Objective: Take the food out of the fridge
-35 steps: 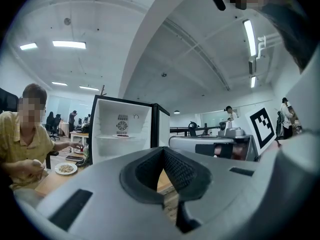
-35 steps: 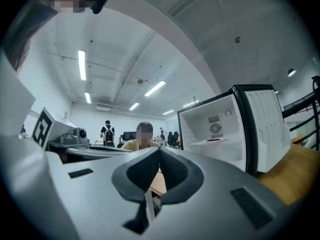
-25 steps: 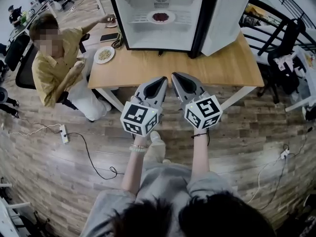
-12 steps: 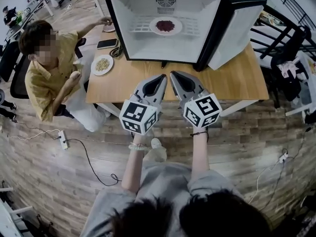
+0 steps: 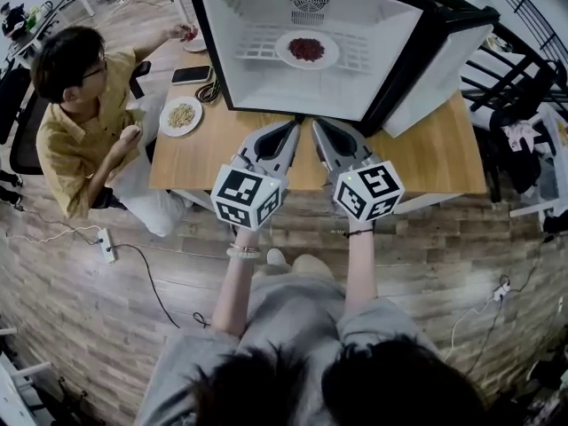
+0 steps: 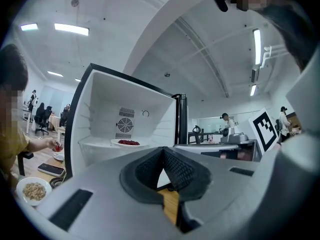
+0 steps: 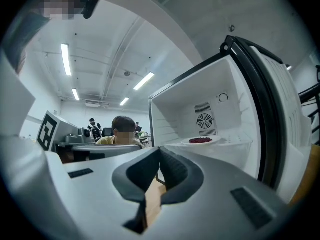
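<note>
While the left gripper [image 5: 291, 128] and right gripper [image 5: 318, 127] hover clenched on nothing, the food [image 5: 307, 49] sits inside the open fridge [image 5: 238, 60].
From the left: a seated person [image 5: 78, 118], a small plate [image 5: 181, 114] on the wooden table [image 5: 200, 158], both grippers side by side above its near half, the red food on a white plate [image 5: 282, 52] on the wire shelf [image 5: 253, 43], the door [image 5: 444, 69] swung right.

seated person [image 5: 75, 122] | phone [image 5: 192, 74] | small plate [image 5: 181, 115] | power strip [image 5: 104, 245] | wooden table [image 5: 426, 153]
</note>
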Available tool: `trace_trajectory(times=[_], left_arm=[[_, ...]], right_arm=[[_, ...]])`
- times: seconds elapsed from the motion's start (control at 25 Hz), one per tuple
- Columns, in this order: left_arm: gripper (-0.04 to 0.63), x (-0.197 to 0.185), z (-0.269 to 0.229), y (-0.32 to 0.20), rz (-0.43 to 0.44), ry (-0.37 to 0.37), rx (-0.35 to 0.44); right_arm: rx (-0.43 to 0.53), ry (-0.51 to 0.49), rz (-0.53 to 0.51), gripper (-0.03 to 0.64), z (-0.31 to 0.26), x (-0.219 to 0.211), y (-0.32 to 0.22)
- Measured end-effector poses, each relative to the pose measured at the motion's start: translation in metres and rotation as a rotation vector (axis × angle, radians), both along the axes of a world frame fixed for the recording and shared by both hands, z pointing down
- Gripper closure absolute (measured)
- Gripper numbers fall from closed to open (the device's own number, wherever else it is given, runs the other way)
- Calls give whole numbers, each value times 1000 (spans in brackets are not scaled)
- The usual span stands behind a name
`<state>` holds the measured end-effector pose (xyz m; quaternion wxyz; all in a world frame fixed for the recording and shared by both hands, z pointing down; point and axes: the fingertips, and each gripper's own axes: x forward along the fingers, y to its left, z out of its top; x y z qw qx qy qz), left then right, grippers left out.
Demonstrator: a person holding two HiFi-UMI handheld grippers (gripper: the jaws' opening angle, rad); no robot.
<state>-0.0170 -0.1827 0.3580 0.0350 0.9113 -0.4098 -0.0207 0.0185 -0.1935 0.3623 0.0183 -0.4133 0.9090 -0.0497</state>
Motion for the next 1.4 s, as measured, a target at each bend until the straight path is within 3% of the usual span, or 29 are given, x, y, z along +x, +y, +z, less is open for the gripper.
trace_trajectory(times=[0.24, 0.6, 1.08, 1.2, 1.4], left_arm=[[588, -5, 7, -18, -19, 3, -30], [588, -5, 4, -61, -24, -12, -33], [588, -9, 9, -95, -66, -12, -49], [588, -16, 14, -98, -83, -16, -74], [588, -19, 16, -107, -80, -16, -95]], right_arm=[[-39, -23, -17, 607, 4, 3, -19], [-119, -146, -81, 607, 0, 19, -63], [-195, -252, -44, 605, 6, 25, -114], [-246, -295, -24, 544, 14, 25, -118], [-331, -435, 16, 510, 19, 30, -127]])
